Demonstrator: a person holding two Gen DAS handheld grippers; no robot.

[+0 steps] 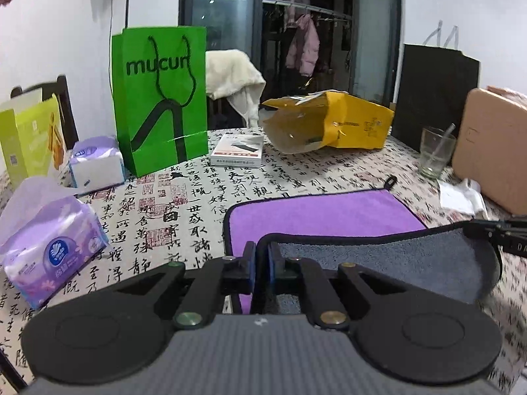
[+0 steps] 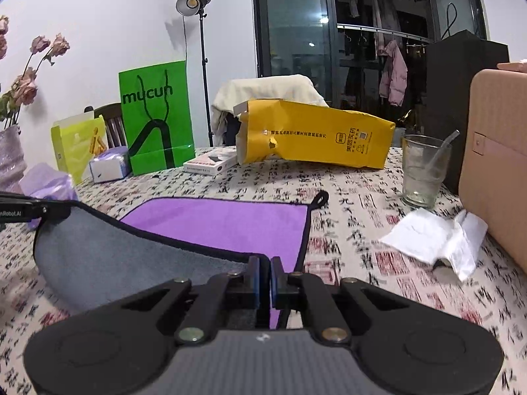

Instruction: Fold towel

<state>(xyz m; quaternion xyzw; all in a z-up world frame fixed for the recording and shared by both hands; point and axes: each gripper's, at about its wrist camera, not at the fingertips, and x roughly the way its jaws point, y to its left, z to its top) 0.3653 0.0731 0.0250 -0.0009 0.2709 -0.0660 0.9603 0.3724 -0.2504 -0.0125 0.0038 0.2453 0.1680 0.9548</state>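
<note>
The towel [image 1: 322,214] is purple on one face and grey on the other, with a black hem, and lies on the calligraphy tablecloth. Its near edge is lifted, so the grey underside [image 1: 378,263] shows over the purple part. My left gripper [image 1: 262,250] is shut on the near left corner. My right gripper [image 2: 265,265] is shut on the near right corner of the towel [image 2: 224,223]. Each gripper shows at the edge of the other's view, holding the lifted hem. A black hanging loop [image 2: 320,199] sits at the far right corner.
Behind the towel stand a green paper bag [image 1: 161,98], a yellow bag [image 1: 329,121] lying on its side and a small box [image 1: 237,153]. Tissue packs [image 1: 49,243] lie left. A glass [image 2: 423,171], crumpled white paper [image 2: 434,237] and a tan box [image 2: 494,161] are right.
</note>
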